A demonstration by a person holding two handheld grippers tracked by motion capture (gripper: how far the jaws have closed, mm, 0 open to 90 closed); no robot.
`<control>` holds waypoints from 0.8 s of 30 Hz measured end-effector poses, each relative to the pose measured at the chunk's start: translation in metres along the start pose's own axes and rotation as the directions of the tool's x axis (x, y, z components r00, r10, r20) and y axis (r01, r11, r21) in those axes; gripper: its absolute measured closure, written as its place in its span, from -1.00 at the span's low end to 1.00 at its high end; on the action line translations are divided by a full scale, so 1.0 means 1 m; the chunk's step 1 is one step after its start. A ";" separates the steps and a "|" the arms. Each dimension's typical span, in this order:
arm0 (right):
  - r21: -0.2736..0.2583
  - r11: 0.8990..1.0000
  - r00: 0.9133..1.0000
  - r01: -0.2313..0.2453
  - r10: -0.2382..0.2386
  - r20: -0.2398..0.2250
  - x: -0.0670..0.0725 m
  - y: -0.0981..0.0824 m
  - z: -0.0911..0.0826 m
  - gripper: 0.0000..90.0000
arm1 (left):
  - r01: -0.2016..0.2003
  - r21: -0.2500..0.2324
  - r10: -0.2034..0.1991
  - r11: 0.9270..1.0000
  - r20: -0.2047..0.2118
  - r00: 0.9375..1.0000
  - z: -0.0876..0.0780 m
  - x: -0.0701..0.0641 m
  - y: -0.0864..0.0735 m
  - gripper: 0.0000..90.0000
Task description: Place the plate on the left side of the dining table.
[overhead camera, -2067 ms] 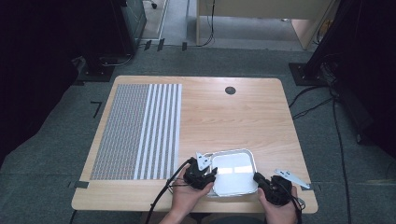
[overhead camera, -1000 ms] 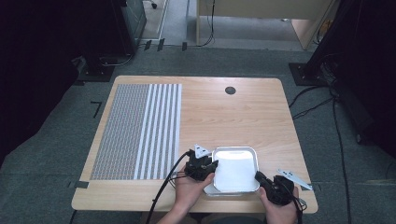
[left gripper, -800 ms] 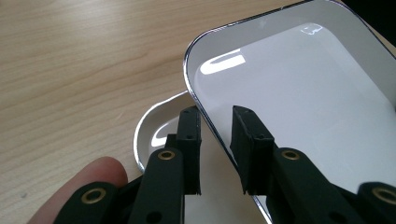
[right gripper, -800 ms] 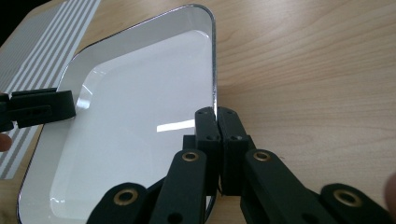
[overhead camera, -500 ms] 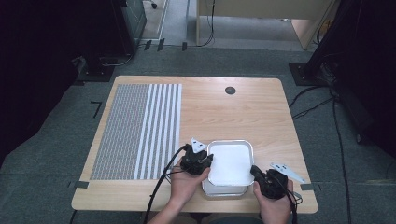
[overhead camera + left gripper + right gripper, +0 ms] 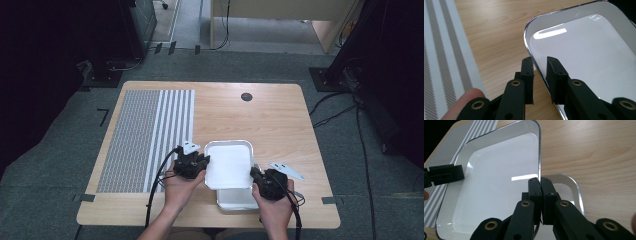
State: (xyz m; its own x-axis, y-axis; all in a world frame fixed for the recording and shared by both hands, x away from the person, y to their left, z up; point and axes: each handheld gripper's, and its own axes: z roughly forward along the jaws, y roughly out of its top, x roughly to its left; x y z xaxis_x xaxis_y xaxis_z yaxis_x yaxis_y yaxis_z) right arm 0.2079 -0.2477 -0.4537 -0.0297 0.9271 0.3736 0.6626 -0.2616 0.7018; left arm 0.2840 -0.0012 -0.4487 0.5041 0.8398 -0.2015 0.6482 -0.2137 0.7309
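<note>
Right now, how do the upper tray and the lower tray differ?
The upper tray is held off the table at opposite rims by the left gripper and right gripper; the lower tray rests flat on the table. The upper shows whole; the lower is mostly covered. Both are white, rounded, silver-rimmed.

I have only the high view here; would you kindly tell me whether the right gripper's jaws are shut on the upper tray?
Observer: Yes. In the right gripper view, the right gripper has its jaws shut on the rim of the upper tray.
Operator: Thank you. And the left one?
Observer: The left gripper has the rim running between its jaws, which stand apart. I cannot tell whether they pinch it.
Operator: Is anything lying in the lower tray?
Observer: The corner of the lower tray that shows past the right jaws is empty; the upper tray hides the rest.
</note>
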 end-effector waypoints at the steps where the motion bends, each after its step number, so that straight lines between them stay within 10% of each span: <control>1: 0.006 1.000 1.000 -0.001 0.001 -0.007 0.008 0.001 0.005 0.99 | 0.003 -0.001 -0.003 1.000 -0.008 1.000 -0.001 0.004 0.001 0.72; 24: 0.029 1.000 0.997 0.013 -0.011 -0.070 0.086 0.022 0.057 0.98 | 0.090 -0.026 -0.092 0.996 -0.076 0.993 -0.034 0.092 0.021 0.79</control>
State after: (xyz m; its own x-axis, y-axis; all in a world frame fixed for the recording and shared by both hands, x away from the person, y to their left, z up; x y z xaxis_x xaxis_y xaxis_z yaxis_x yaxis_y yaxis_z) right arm 0.2624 -0.1586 -0.4405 -0.0894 0.9088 0.4075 0.6834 -0.2417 0.6889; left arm 0.3252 0.0887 -0.4298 0.3975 0.8914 -0.2179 0.6760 -0.1239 0.7264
